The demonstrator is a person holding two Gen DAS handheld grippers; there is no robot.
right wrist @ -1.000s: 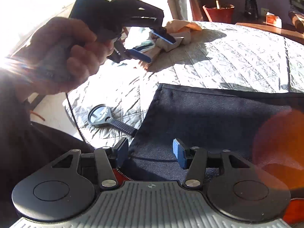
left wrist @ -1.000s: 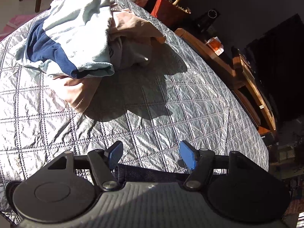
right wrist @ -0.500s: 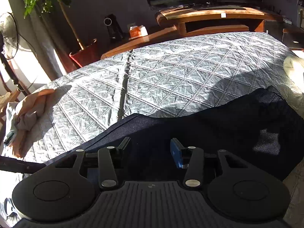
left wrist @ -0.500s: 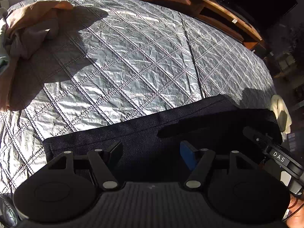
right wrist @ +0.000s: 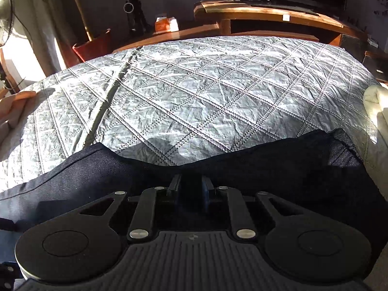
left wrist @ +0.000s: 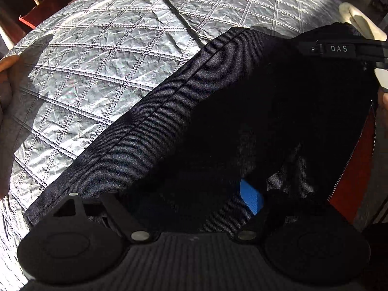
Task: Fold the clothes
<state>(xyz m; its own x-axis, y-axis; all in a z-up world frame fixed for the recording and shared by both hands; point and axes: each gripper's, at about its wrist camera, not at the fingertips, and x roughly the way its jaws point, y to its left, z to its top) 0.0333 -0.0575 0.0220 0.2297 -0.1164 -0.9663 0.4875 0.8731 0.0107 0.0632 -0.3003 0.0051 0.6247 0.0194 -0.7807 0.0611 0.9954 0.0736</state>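
Quilted silver table cover (right wrist: 206, 92), left gripper (left wrist: 184, 201) opening wide over dark garment (left wrist: 194, 111), right gripper (right wrist: 190, 184) closing on its edge.

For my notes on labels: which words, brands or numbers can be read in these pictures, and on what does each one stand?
"DAS": white letters on the black body of the right claw's tool, in the left wrist view.
Small white tag on the wooden cabinet: too small to read.
Orange box: print is blurred.

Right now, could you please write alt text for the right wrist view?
The right gripper is closing its jaws over the edge of a dark navy garment lying on a silver quilted cover. Behind stand a wooden bench and a potted plant.
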